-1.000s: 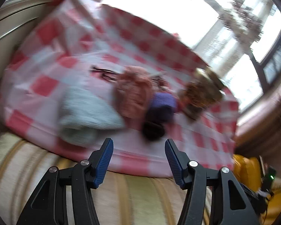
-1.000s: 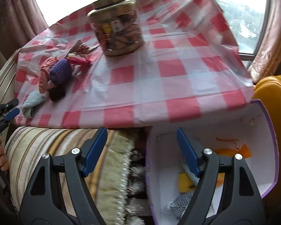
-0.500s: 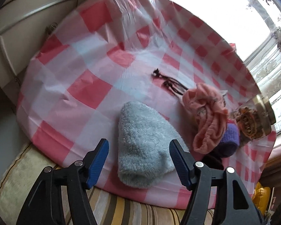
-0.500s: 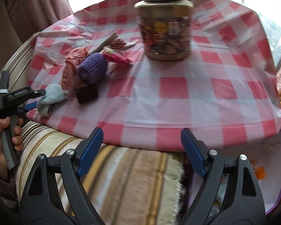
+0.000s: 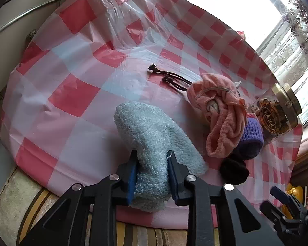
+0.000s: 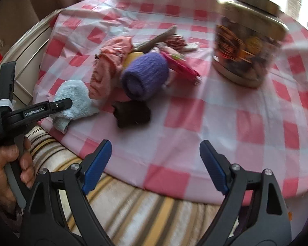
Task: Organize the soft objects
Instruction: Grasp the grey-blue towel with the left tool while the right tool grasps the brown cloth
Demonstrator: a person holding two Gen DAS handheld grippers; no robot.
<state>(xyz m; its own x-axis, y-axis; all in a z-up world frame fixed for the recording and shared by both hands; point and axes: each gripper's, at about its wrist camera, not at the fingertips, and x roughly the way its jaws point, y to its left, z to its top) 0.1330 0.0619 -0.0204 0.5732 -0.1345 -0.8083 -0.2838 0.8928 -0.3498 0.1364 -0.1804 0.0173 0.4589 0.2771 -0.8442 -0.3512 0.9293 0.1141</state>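
Observation:
My left gripper is shut on the near end of a fluffy light blue sock that lies on the red-and-white checked tablecloth; the sock also shows in the right wrist view. Right of it lie a pink cloth, a purple knitted roll and a dark brown soft piece. My right gripper is open and empty above the table's front edge, with the brown piece and purple roll ahead of it.
A gold-lidded jar stands at the back right of the table. Black cords lie behind the pink cloth. A striped cushion runs below the table edge. A cream cabinet stands to the left.
My left gripper moved forward and closed on the blue sock's near end. My right gripper moved closer to the table and left; the purple box has left its view.

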